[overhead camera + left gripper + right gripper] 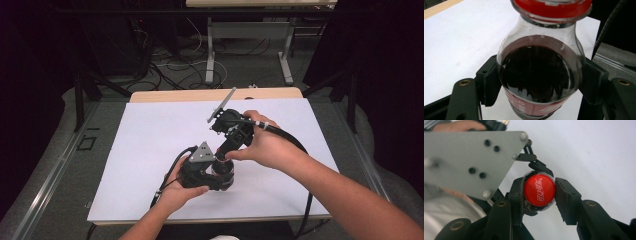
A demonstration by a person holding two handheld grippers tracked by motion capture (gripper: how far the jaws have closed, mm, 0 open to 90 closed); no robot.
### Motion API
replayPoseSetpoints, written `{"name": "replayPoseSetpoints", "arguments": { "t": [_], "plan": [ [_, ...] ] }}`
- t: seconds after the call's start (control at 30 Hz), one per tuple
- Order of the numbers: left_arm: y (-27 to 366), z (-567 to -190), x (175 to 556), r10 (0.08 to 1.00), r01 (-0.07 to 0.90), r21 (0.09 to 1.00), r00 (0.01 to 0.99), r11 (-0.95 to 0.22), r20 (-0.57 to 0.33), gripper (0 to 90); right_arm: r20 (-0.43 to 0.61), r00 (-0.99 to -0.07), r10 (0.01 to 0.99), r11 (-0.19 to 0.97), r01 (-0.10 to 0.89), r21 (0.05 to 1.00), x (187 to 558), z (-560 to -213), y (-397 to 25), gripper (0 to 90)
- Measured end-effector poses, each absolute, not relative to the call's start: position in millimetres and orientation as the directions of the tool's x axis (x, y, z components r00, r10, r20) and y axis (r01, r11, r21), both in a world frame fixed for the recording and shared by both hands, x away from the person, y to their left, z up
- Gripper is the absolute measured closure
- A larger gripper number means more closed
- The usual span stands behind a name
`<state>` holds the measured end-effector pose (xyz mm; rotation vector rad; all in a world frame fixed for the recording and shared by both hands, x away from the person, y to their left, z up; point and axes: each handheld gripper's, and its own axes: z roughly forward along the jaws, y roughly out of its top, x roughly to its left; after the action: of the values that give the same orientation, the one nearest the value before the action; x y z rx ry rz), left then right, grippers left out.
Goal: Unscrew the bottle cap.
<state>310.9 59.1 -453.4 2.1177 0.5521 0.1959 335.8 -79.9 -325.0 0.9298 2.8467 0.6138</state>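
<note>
Holding the bottle (539, 75) steady comes first: my left gripper (540, 82) is clamped around its shoulder, one jaw pressed to each side of the clear plastic, just above the red label and level with the dark cola inside. From above, that gripper (202, 172) sits low on the white table (150, 135), near my edge of it, with my left hand (175, 192) wrapped around its handle and the bottle standing upright in it.

Just beyond, my right gripper (540, 191) comes down from over the top and brackets the red cap (539, 190). One jaw touches the cap's side; the other looks to have a thin gap, so I would call it closing on the cap and not yet squeezing hard. My right hand (265, 147) carries that gripper (225, 150) tilted down toward the bottle.

I judge this to be the cap-loosening step, at its start. Next I need a firm pinch on the cap, then a twist of the right wrist while the left holds the bottle from turning.
</note>
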Motion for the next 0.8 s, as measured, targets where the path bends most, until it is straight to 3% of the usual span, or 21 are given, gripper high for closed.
{"name": "replayPoseSetpoints", "arguments": {
  "t": [0.17, 0.4, 0.6, 0.8],
  "plan": [
    [58.1, -454.3, 307.4, 0.455, 0.312, 0.82, 0.888, -0.48, -0.071, 30.1, 0.087, -0.933, 0.349, 0.846, 0.353, 0.399, 349.1, -325.2, -87.0, 60.7],
    [56.9, -454.6, 306.3, 0.425, 0.288, 0.814, 0.903, -0.504, -0.057, 30.1, -0.004, -1.0, -0.027, 0.918, -0.026, 0.395, 353.7, -324.2, -89.7, 60.7],
    [56.1, -455.9, 305.6, 0.424, 0.291, 0.815, 0.904, -0.502, -0.061, 30.1, -0.042, -0.993, -0.111, 0.919, -0.118, 0.376, 351.8, -325.6, -87.8, 60.7],
    [55.7, -455.8, 305.7, 0.424, 0.288, 0.816, 0.904, -0.5, -0.059, 30.1, -0.045, -0.993, -0.109, 0.913, -0.118, 0.39, 351.7, -323.0, -89.7, 60.6]
  ]
}}
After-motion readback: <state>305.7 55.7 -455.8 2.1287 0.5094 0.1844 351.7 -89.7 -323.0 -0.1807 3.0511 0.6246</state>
